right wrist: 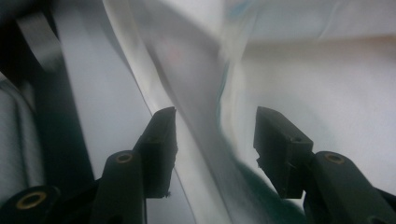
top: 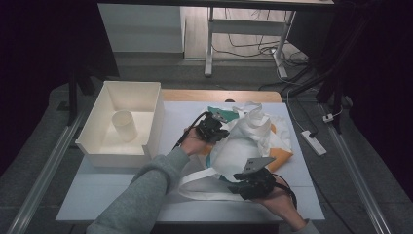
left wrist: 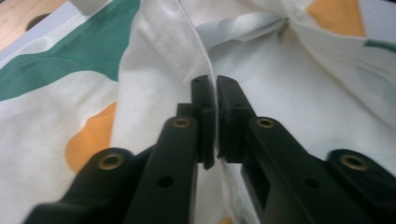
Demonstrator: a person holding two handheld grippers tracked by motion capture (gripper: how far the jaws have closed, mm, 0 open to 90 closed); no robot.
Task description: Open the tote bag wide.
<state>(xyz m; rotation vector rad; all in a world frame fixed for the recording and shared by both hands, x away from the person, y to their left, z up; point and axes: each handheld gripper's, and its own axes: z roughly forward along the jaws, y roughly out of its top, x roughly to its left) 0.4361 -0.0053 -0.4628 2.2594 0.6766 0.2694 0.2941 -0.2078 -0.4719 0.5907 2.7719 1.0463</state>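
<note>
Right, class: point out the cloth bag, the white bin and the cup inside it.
cloth bag (top: 241,146), high view, on its white bulging middle.
white bin (top: 157,117), high view, on its right wall.
cup (top: 123,126), high view, on its side.

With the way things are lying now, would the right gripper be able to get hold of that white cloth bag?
Probably yes. The right gripper has its jaws open with a fold of the white cloth bag running up between them, and nothing stands in the way. The left gripper already pinches another fold farther up.
</note>
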